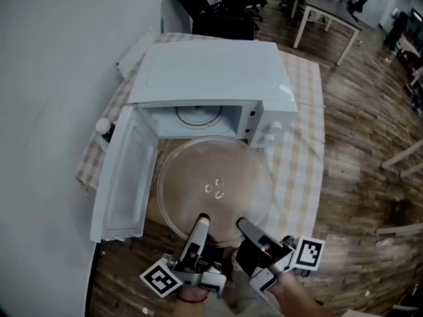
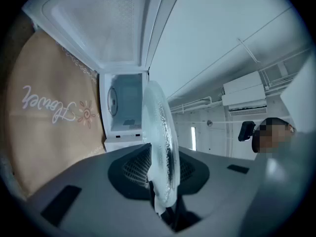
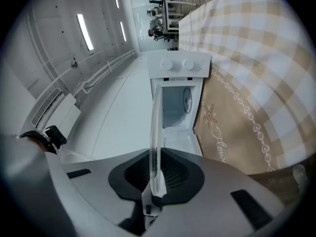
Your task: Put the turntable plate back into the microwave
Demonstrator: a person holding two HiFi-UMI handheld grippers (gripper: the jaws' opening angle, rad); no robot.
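Note:
The round glass turntable plate (image 1: pixel 215 183) hangs level just in front of the white microwave (image 1: pixel 211 71). The microwave's door (image 1: pixel 125 177) stands open to the left. In its cavity lies the roller ring (image 1: pixel 197 114). My left gripper (image 1: pixel 201 222) and right gripper (image 1: pixel 243 226) are both shut on the plate's near rim, side by side. In the left gripper view the plate (image 2: pixel 160 132) shows edge-on, pinched in the left gripper (image 2: pixel 160 184), with the cavity (image 2: pixel 123 107) ahead. In the right gripper view the plate's rim (image 3: pixel 155 132) sits clamped in the right gripper (image 3: pixel 155 181), facing the microwave (image 3: pixel 180 98).
The microwave stands on a brown mat (image 3: pixel 232 127) over a checked tablecloth (image 1: pixel 304 144). A white wall runs along the left. A small white round object (image 1: pixel 104 125) lies beside the door hinge. Wooden floor (image 1: pixel 370 150), a white desk (image 1: pixel 330 8) and chairs lie to the right and behind.

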